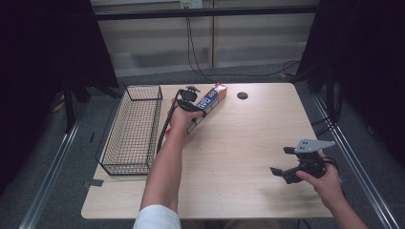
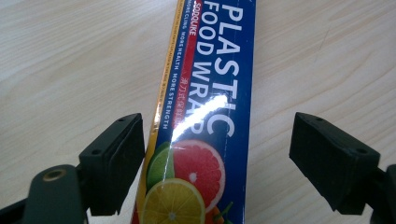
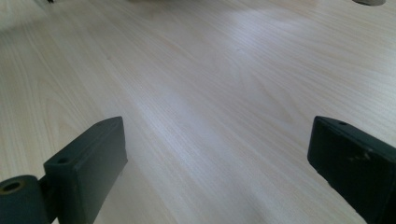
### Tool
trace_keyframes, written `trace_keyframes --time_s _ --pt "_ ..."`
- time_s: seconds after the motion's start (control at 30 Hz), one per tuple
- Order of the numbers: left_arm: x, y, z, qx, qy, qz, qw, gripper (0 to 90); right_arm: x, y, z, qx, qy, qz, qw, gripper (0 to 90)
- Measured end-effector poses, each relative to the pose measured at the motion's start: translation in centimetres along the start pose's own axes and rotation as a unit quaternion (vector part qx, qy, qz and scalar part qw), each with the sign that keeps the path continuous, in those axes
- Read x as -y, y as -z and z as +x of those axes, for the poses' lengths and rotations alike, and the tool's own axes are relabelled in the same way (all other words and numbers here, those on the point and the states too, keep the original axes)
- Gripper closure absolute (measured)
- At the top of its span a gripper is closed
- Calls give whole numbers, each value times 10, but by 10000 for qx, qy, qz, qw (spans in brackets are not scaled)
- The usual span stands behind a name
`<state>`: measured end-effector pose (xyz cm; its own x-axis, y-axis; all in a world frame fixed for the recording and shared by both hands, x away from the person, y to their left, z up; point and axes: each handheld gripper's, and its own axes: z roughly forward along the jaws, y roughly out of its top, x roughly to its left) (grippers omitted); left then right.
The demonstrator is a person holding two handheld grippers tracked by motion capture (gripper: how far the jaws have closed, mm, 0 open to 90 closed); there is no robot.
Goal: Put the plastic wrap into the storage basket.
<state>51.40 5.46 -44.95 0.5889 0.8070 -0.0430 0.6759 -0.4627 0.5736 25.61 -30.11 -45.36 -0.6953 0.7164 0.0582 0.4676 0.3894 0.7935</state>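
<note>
A long blue box of plastic food wrap (image 1: 208, 104) lies flat on the wooden table (image 1: 248, 143), slanting from the back middle toward the left. In the left gripper view the box (image 2: 205, 112) runs up between my two jaws, with a gap on each side. My left gripper (image 1: 187, 106) is open right over the box's near half. My right gripper (image 1: 282, 162) is open near the table's front right, above bare wood (image 3: 210, 93), with nothing between its jaws.
A black wire basket (image 1: 132, 129) stands along the table's left edge, just left of my left forearm. A dark round hole (image 1: 242, 95) sits in the tabletop behind the box. Cables hang down the wall beyond the far edge.
</note>
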Motion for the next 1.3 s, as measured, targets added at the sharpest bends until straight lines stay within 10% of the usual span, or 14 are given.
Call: trace_keyframes --time_s 0.83,1.17,1.3 --pt "3 -1 -6 -222 -46 348 9991 386 0 0 0 -14 13 -15 10000 45" --pt "8 11 -20 -131 211 783 9966 400 0 0 1 -14 6 -15 10000 45" --pt "7 7 -16 -13 498 554 9972 341 0 0 1 -13 -4 -43 10000 45"
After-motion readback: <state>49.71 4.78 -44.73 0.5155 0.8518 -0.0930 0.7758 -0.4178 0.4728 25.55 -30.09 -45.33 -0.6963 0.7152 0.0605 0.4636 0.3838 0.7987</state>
